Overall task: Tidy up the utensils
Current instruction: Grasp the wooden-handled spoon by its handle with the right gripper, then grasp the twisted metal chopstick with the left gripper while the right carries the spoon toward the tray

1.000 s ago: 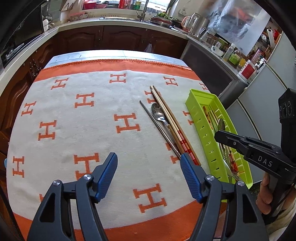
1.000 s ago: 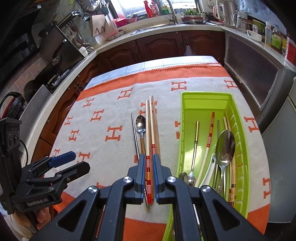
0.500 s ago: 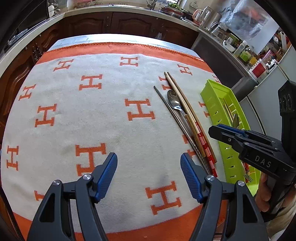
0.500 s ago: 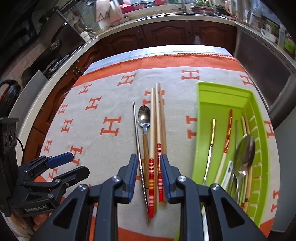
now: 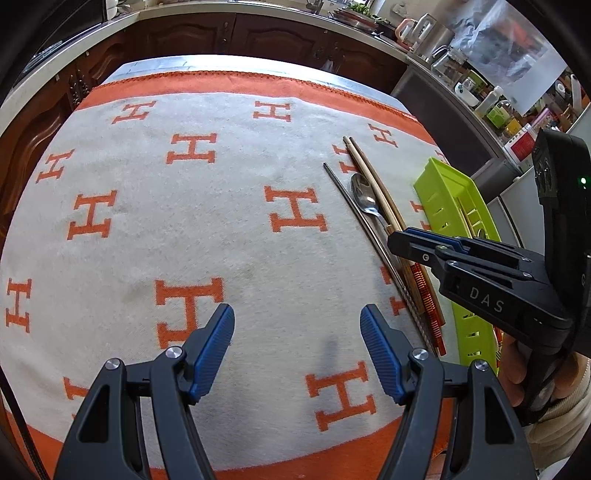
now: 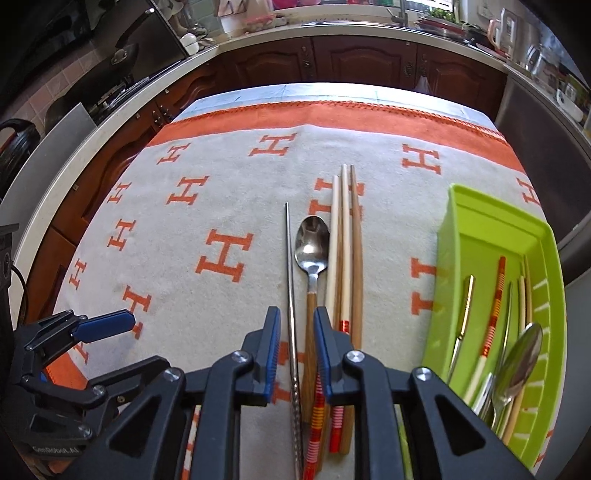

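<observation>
On the orange-and-white cloth lie a thin metal chopstick (image 6: 288,258), a wooden-handled spoon (image 6: 312,243) and several wooden chopsticks (image 6: 345,240), side by side. My right gripper (image 6: 295,332) hovers low over their near ends, its jaws closing. The metal chopstick and the spoon handle run between the pads, which do not press on them. The left wrist view shows this gripper (image 5: 397,240) above the same spoon (image 5: 364,197). My left gripper (image 5: 297,343) stands open over bare cloth, empty. A green tray (image 6: 480,221) at the right holds several utensils.
Dark wood cabinets and a pale counter ring the table on the far and left sides. A kettle and bottles (image 5: 436,33) crowd the counter at far right. A person's hand (image 5: 517,362) holds the right gripper's handle beside the tray (image 5: 443,184).
My right gripper shifted left, off the red-banded chopsticks, to straddle the metal chopstick and spoon handle; its jaws parted. My left gripper sank a little toward the cloth.
</observation>
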